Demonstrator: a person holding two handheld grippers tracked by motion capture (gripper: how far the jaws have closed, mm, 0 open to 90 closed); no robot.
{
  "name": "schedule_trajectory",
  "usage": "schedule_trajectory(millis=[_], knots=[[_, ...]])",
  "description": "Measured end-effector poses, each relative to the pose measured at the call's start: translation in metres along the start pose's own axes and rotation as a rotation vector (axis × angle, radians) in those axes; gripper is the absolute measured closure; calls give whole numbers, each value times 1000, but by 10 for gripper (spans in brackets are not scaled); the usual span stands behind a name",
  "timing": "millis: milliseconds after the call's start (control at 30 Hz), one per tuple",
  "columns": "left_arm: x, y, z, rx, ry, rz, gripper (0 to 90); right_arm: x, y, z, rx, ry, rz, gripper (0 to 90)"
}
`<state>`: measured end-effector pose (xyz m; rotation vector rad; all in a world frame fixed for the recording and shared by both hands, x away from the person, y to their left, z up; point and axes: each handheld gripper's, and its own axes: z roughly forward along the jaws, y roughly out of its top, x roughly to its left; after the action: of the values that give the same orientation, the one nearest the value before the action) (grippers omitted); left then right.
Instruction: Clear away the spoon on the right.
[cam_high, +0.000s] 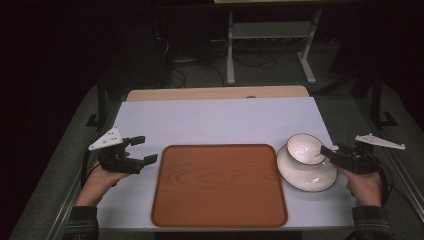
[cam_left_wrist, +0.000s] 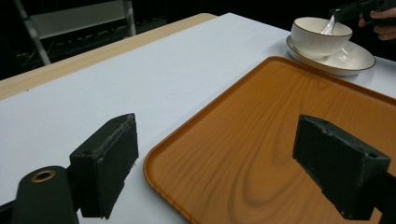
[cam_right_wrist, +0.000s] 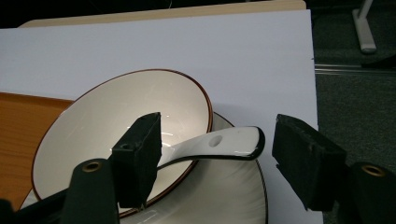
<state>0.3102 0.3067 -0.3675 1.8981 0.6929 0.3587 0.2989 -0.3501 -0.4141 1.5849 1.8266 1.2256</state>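
A white bowl (cam_high: 302, 148) with a dark rim stands on a white plate (cam_high: 306, 179) to the right of a wooden tray (cam_high: 220, 187). A white spoon (cam_right_wrist: 224, 142) leans in the bowl (cam_right_wrist: 107, 121), its handle resting over the rim above the plate (cam_right_wrist: 224, 191). My right gripper (cam_right_wrist: 219, 147) is open, its jaws on either side of the spoon handle with a gap on the right side. My left gripper (cam_high: 142, 149) hovers open and empty at the tray's left edge. The left gripper view also has the bowl (cam_left_wrist: 317, 39) and plate (cam_left_wrist: 348, 58) far off.
The tray (cam_left_wrist: 261, 140) is bare and lies in the middle of the white table top (cam_high: 220, 120). A wooden strip runs along the table's far edge (cam_high: 215, 93). The table's right edge lies close beside the plate. Metal stand legs (cam_high: 270, 35) are on the floor beyond.
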Motion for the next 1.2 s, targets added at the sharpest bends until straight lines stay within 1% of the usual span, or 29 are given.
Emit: schedule_trajectory(millis=[300, 333, 367, 400, 600, 900, 933, 967, 1033, 1200], knots=[[-1, 0, 1, 5, -2, 3, 137, 0, -2, 5, 21, 21, -1, 378], [-1, 0, 1, 5, -2, 4, 137, 0, -3, 6, 27, 25, -2, 397], [-1, 0, 1, 5, -2, 3, 137, 0, -3, 6, 27, 25, -2, 397], [-1, 0, 1, 5, -2, 2, 137, 1, -2, 7, 33, 31, -3, 424], [-1, 0, 1, 4, -1, 3, 137, 2, -2, 7, 33, 24, -14, 469], [-2, 0, 2, 5, -3, 4, 137, 6, 2, 4, 6, 7, -50, 515], [-2, 1, 2, 7, -2, 5, 137, 7, 3, 4, 0, 4, -54, 522], [-2, 1, 1, 7, -2, 6, 137, 11, 5, 4, -6, -4, -71, 528], [-2, 1, 1, 6, -1, 6, 137, 14, 7, 5, -5, -11, -89, 537], [-2, 1, 1, 6, -1, 7, 137, 18, 12, 5, -15, -10, -102, 568]])
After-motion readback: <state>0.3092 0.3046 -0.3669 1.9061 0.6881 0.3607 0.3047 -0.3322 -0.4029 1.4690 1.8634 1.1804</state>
